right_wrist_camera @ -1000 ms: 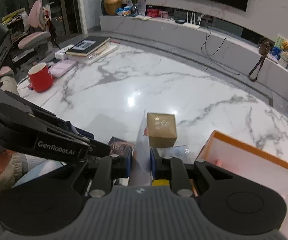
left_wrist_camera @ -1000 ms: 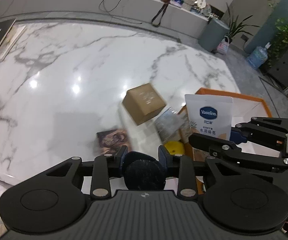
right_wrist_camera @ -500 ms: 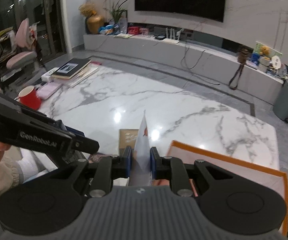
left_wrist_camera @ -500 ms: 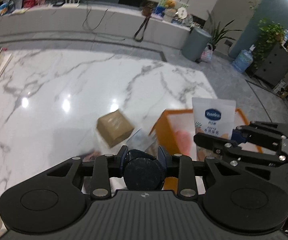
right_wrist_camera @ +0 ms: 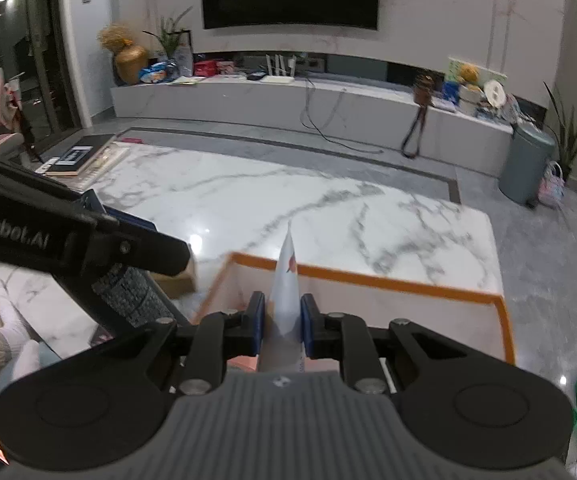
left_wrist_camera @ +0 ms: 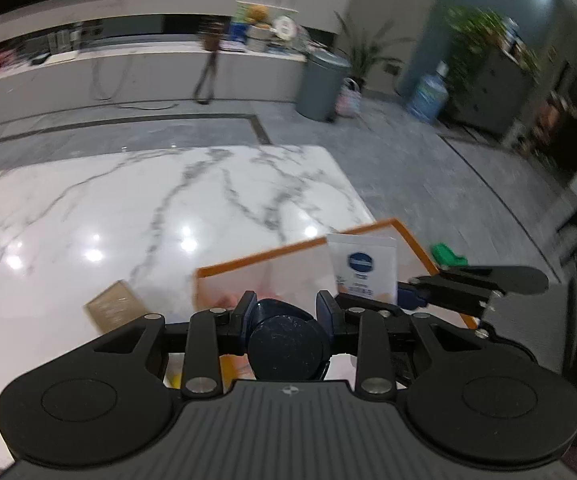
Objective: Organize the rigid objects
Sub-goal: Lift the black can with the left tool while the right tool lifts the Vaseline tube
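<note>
Both grippers have swung over from the brown cardboard box [left_wrist_camera: 114, 309] toward the orange-rimmed bin [left_wrist_camera: 402, 229] on the glossy grey-veined marble table [left_wrist_camera: 168, 200]. Left gripper [left_wrist_camera: 286, 312] fingers clamp a round, dark navy jar [left_wrist_camera: 287, 346] with a scuffed lid. Right gripper [right_wrist_camera: 282, 320] fingers pinch a flat white sachet [right_wrist_camera: 285, 304], blue oval logo showing, upright above the bin's translucent interior.

left gripper [left_wrist_camera: 286, 312]: clamped, angled down | right gripper [right_wrist_camera: 282, 322]: clamped, angled down
</note>
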Demonstrator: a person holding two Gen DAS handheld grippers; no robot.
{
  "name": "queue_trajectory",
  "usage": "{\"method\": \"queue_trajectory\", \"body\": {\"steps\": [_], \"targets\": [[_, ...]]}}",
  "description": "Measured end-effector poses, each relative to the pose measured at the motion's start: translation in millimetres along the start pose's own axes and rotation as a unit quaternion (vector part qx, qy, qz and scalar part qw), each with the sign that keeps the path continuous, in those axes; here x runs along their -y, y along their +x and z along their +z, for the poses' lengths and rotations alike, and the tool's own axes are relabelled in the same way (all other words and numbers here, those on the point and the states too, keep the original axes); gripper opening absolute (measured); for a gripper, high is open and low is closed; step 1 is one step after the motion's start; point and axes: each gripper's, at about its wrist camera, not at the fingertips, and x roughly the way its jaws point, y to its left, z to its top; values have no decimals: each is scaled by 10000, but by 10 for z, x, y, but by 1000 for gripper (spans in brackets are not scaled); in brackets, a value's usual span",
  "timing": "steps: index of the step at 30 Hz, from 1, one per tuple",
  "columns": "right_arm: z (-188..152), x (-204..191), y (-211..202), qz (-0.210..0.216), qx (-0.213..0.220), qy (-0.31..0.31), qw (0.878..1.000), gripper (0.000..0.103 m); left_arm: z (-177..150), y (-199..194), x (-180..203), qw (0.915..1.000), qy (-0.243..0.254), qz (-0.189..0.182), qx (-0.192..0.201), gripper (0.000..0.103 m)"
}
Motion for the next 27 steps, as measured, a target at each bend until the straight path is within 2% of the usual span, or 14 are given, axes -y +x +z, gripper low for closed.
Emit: {"method": "queue_trajectory", "body": {"steps": [4,10,20,27], "targets": [[-164,190,80,-21,-203,81,9998,17,-65,324,178,9988,314,-77,-355,36],[-417,426,244,-57,-475,300,9984,17,-204,714,295,9943,535,-254,-885,36],[-568,741,579,80,-1010,557,9933,18,-199,1234,289,9843,757,-692,-1437,36],[-569,794,880,152,-1377,634,9883,18,-169,1525,127,9825,693,-643,-1606,36]]}}
